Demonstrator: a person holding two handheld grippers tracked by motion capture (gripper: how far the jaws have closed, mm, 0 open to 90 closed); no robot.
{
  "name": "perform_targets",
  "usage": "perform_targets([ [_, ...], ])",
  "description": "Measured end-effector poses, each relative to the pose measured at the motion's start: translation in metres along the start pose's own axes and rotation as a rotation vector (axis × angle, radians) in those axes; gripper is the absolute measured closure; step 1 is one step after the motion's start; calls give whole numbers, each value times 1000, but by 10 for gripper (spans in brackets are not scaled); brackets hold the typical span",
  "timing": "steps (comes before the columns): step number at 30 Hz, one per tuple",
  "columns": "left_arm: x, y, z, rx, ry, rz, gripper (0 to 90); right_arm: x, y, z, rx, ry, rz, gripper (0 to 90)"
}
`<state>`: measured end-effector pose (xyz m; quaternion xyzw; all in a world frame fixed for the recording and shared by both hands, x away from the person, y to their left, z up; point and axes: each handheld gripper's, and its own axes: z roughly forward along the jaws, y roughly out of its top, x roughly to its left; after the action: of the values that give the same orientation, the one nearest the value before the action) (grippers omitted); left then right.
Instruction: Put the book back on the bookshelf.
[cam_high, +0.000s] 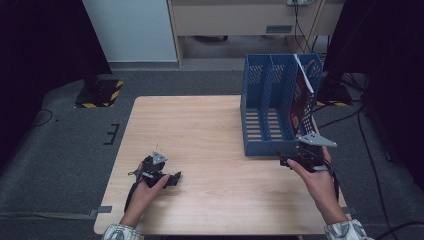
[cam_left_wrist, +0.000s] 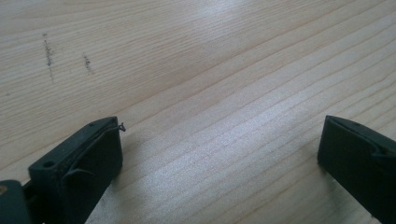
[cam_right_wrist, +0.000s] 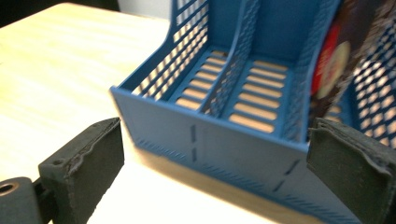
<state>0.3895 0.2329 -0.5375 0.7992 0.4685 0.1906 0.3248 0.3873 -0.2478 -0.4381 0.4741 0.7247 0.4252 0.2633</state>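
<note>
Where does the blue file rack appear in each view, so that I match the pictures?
High view: blue file rack at the table's far right, a red-covered book in its rightmost slot.
Left gripper view: not in it.
Right gripper view: rack ahead, centre.
Shared landmark: wooden table.

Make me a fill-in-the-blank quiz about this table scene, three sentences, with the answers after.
1. The file rack on the table is ____ in colour.
2. The magazine stands in the rack's ____ compartment, seen from the high view.
3. The jaws of the left tool stand ____ over bare wood.

Answers: blue; rightmost; open
</note>
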Motion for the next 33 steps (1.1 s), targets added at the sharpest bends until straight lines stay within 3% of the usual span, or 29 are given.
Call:
perform_targets([
  [17, 0, 0, 0, 0, 0, 0, 0, 42, -43, 5, 125, 150, -68, 57],
  [33, 0, 0, 0, 0, 0, 1, 0, 78, -59, 29, 185, 235, -120, 58],
])
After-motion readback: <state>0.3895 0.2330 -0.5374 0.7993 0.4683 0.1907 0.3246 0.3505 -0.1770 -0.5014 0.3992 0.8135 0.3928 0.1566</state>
